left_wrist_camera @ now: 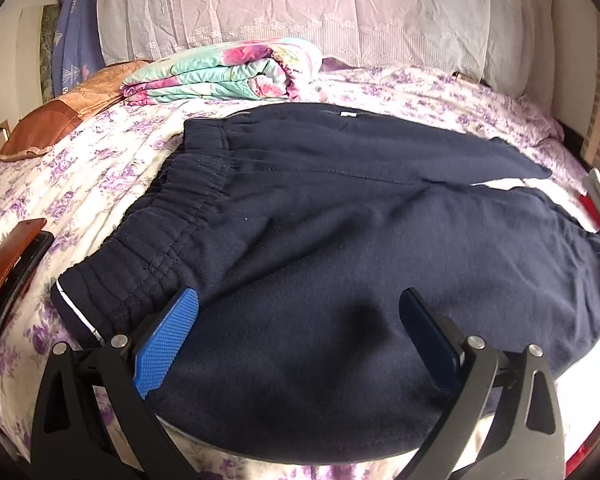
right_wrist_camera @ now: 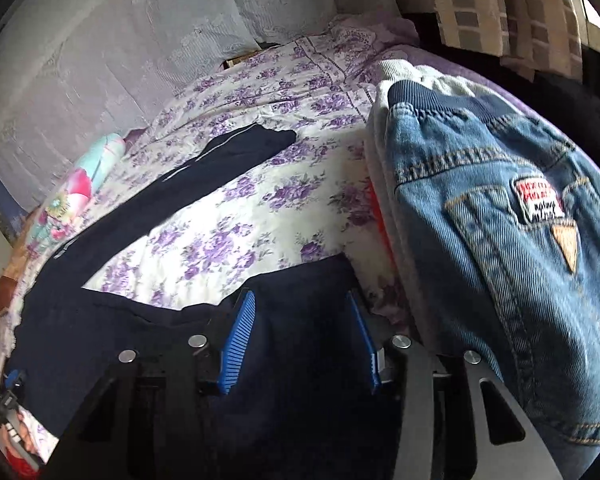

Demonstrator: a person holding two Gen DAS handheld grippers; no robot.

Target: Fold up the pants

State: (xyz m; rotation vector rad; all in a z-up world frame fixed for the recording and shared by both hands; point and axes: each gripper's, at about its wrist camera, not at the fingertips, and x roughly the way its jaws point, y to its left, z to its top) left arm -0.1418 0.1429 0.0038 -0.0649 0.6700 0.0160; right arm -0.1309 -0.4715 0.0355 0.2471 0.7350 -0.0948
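Navy pants (left_wrist_camera: 340,220) lie spread on the floral bedsheet, with the elastic waistband (left_wrist_camera: 172,200) to the left and the legs running off to the right. My left gripper (left_wrist_camera: 296,312) hovers open over the near part of the pants, just right of the waistband, and nothing is pinched between its blue pads. In the right wrist view one leg (right_wrist_camera: 220,160) stretches away across the sheet. The other leg's cloth (right_wrist_camera: 300,380) lies under my right gripper (right_wrist_camera: 302,312). Its ribbed blue pads stand apart above the dark cloth, open.
A folded floral quilt (left_wrist_camera: 228,72) and a brown cushion (left_wrist_camera: 60,120) lie at the head of the bed, in front of lace-covered pillows (left_wrist_camera: 300,8). A brown-and-black flat object (left_wrist_camera: 8,280) lies at the left edge. A pile with blue jeans (right_wrist_camera: 500,220) rises close on the right.
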